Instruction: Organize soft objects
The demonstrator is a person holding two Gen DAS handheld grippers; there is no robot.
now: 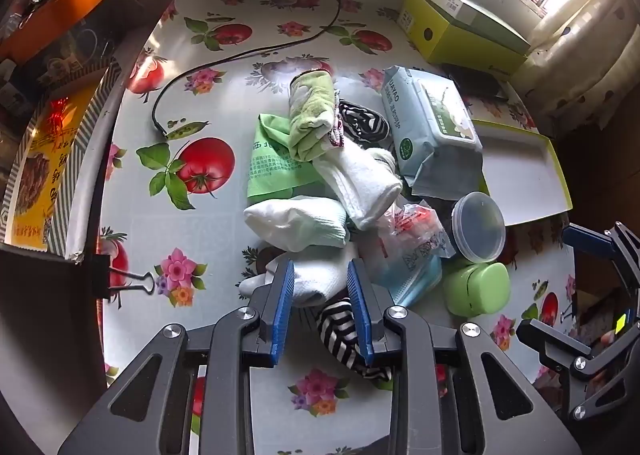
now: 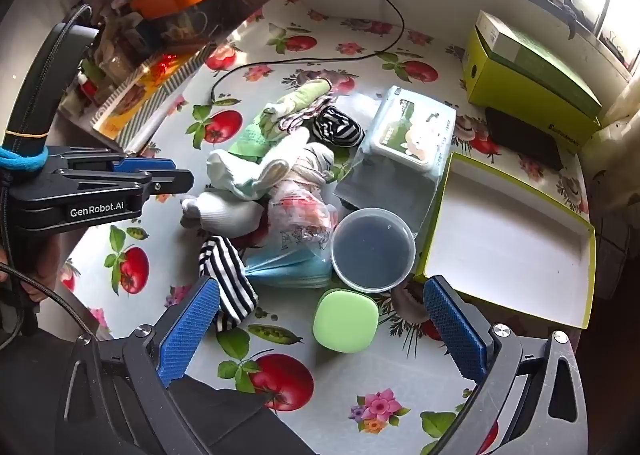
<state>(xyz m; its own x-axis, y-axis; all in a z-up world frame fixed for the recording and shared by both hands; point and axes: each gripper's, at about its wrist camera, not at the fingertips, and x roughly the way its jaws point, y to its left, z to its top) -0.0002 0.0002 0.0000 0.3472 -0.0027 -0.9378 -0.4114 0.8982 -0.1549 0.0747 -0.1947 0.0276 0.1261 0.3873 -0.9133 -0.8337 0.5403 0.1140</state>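
A heap of soft things lies mid-table: white socks [image 1: 296, 223], a rolled white cloth [image 1: 356, 179], a green towel [image 1: 312, 111], striped socks [image 1: 340, 331] and a bagged face mask [image 1: 408, 255]. My left gripper [image 1: 320, 295] is open, its blue pads either side of a white sock [image 1: 316, 283], just above the table. In the right wrist view the heap [image 2: 272, 175] lies ahead, with the left gripper [image 2: 176, 175] beside it. My right gripper [image 2: 320, 331] is wide open and empty above a green case [image 2: 346, 321].
An open white-lined box [image 2: 508, 231] stands at the right. A wipes pack [image 1: 432, 127], a lidded round tub [image 1: 478, 233], a green carton [image 1: 460, 31] and a black cable [image 1: 248, 51] are on the flowered tablecloth. Cluttered shelves stand on the left.
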